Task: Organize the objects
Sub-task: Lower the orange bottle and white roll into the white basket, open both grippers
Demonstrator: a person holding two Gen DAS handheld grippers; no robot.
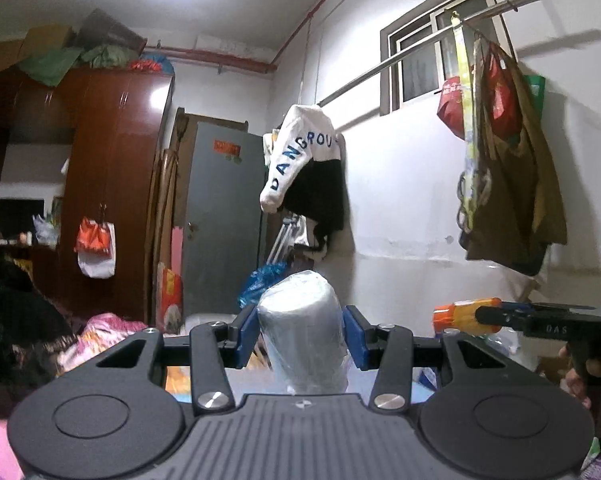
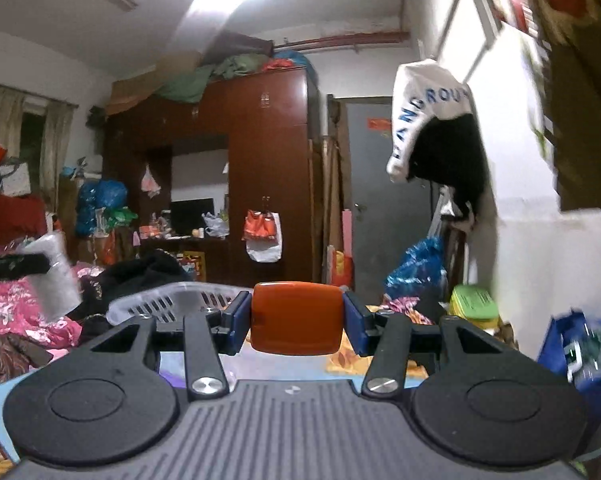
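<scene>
Silver-grey plastic-wrapped cylinder stands upright between the 2 blue-padded fingers of the left gripper, held up in the air with its rounded top rising above the pads. The left pad touches its side; at the right pad a thin gap may show, so the pinch looks light. In the right wrist view the same wrapped cylinder appears blurred at the far left, tilted, with the left gripper's black body across it, above the pink floral bedding.

The orange rounded-rectangular plastic cap of a bottle fills the space between the 2 blue-padded fingers of the right gripper; both pads press against its sides, so it is pinched. From the left wrist view this is a yellow bottle with an orange cap, lying roughly level and raised in the air, with the right gripper closed on its end and a hand on the black handle.

Just behind the right gripper's left finger sits a clear perforated plastic basket. A dark red-brown wooden wardrobe stands against the far wall beside a grey door, and a white garment with blue letters hangs from a metal rail.
</scene>
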